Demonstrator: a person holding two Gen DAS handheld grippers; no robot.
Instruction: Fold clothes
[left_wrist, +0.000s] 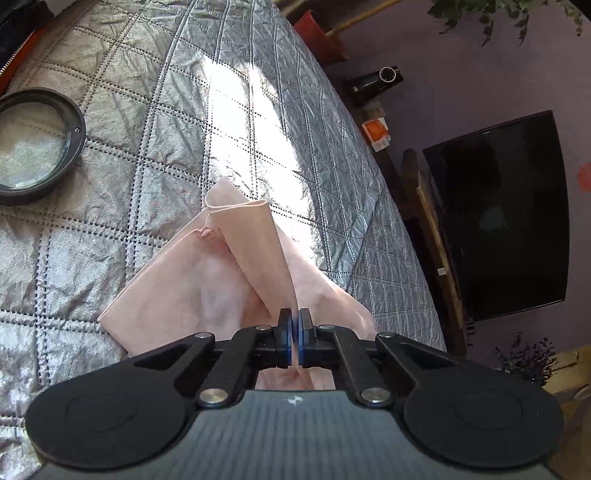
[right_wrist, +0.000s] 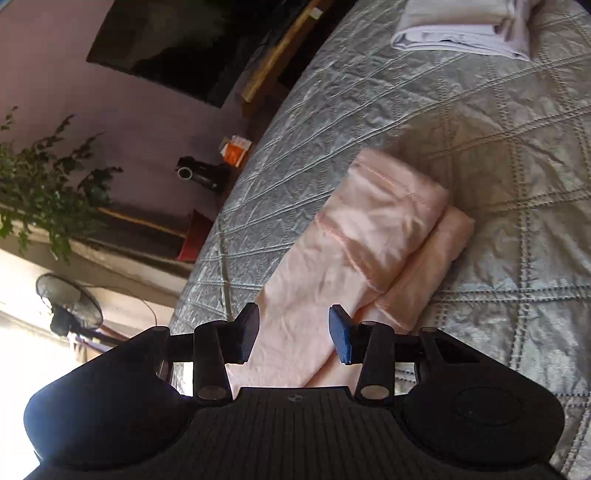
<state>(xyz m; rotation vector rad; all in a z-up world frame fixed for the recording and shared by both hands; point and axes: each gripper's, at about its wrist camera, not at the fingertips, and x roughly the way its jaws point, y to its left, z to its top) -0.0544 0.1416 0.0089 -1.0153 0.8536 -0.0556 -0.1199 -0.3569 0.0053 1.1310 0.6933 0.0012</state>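
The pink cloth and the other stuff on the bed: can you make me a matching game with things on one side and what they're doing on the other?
Things:
1. pale pink garment
2. left gripper
3. right gripper
4. round black-rimmed magnifying lens

States:
A. open, holding nothing
B. shut on cloth
C. lying alone on the quilted silver bedspread
D. partly folded, with one edge pinched up

Pairs: 1-D, 2-B, 3-A, 4-C
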